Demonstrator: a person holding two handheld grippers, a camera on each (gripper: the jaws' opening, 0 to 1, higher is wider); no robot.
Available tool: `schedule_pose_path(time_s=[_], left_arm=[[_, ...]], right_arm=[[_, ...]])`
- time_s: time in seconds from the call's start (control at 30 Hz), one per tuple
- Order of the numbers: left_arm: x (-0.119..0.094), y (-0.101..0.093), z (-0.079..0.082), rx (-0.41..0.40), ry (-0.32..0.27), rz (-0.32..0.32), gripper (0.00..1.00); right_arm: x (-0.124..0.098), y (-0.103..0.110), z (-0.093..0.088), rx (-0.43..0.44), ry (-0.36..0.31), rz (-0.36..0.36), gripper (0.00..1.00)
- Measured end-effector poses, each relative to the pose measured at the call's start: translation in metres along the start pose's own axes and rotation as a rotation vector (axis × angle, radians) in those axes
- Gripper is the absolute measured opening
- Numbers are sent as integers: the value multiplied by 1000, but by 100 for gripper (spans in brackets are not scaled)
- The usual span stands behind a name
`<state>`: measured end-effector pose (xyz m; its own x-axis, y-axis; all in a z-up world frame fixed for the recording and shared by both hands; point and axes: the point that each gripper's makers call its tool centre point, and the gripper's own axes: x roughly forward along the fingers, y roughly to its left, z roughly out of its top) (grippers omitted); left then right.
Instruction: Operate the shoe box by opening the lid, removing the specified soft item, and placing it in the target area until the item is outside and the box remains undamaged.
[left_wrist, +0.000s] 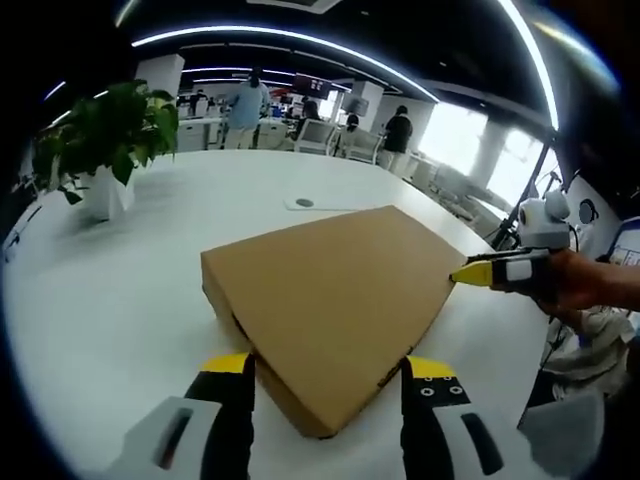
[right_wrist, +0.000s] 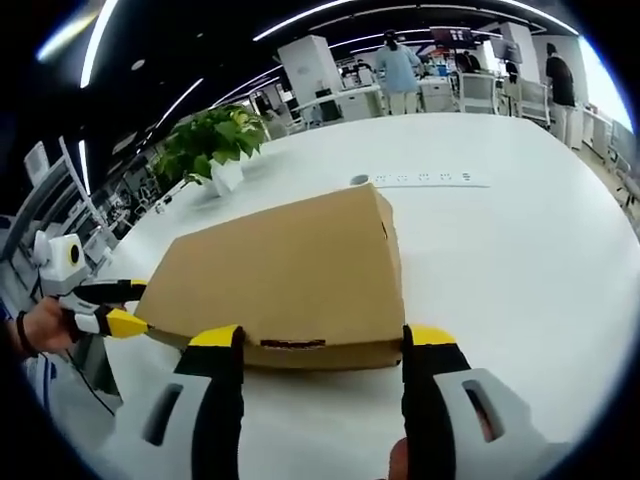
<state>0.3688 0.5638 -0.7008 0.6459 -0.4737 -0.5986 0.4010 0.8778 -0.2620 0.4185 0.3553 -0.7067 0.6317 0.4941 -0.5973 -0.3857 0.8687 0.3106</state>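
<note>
A closed brown cardboard shoe box (left_wrist: 330, 290) lies flat on the white table (left_wrist: 110, 310), lid down. My left gripper (left_wrist: 330, 372) is open, its yellow-tipped jaws straddling the box's near corner. From the right, the right gripper (left_wrist: 488, 270) reaches the box's right corner, held by a hand (left_wrist: 590, 285). In the right gripper view the box (right_wrist: 290, 270) lies just ahead, and my right gripper (right_wrist: 320, 345) stands open with the box's front edge between its jaws. The left gripper (right_wrist: 112, 306) sits open at the box's left corner. The box's contents are hidden.
A potted plant (left_wrist: 105, 140) (right_wrist: 215, 140) in a white pot stands on the table beyond the box. A flush socket strip (right_wrist: 420, 180) (left_wrist: 305, 203) is set into the tabletop behind the box. Desks, chairs and standing people fill the far background.
</note>
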Motion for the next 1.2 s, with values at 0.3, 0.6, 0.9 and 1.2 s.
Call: schedule_pose_path(time_s=[0.3, 0.6, 0.9, 1.2], left_arm=[[-30, 7, -22, 3, 12, 3, 58], [-55, 11, -39, 5, 21, 0, 57], [-75, 15, -54, 3, 27, 0, 57], [-77, 17, -54, 0, 21, 0, 57]], right_arm=[[-3, 30, -15, -20, 13, 26, 59], [-11, 53, -33, -19, 32, 28, 59], [-14, 72, -45, -17, 42, 27, 59], [-13, 74, -45, -18, 50, 27, 59]])
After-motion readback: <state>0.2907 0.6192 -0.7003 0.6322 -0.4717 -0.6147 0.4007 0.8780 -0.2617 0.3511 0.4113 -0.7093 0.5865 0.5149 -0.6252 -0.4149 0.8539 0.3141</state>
